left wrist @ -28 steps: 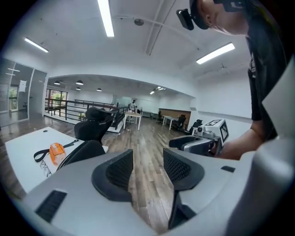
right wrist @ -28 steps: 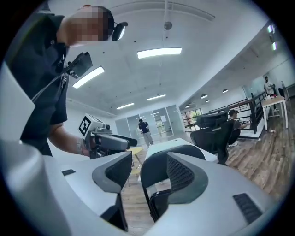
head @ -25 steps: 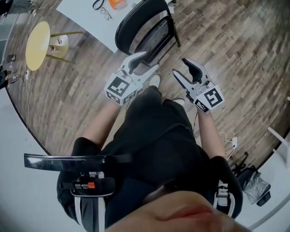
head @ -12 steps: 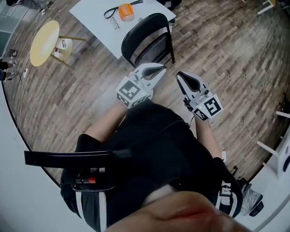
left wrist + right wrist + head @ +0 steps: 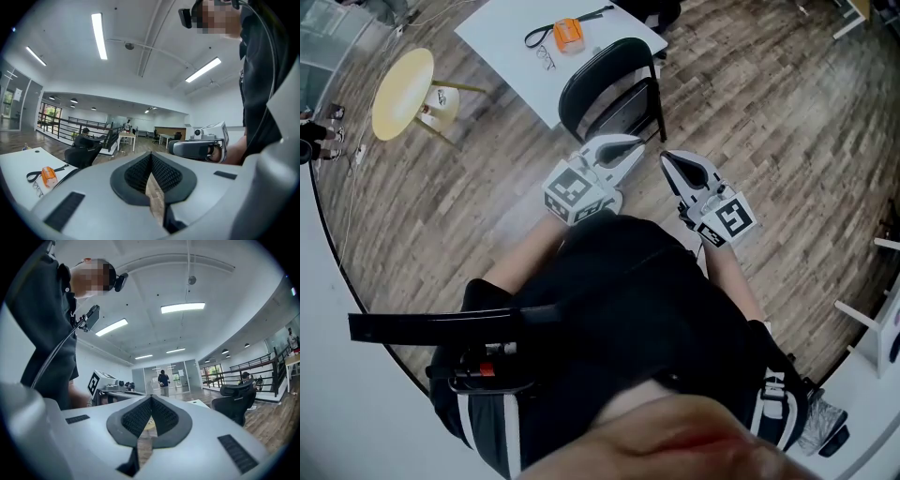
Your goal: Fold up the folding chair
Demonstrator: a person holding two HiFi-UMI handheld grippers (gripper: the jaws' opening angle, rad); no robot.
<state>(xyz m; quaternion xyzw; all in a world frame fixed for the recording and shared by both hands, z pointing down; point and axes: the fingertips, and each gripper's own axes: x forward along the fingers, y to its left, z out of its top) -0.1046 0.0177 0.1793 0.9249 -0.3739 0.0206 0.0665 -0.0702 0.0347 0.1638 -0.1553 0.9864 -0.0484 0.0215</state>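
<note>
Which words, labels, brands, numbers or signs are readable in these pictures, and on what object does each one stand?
No text can be read in any view.
Left gripper and right gripper: each carries only a black-and-white square marker, no letters.
White object beside the yellow table: dark print, too small to read.

The folding chair stands at upper centre of the head view, just beside the table at the top. A round stool sits upper left. Below the chair, 2 grippers lie side by side: the left gripper and the right gripper.
</note>
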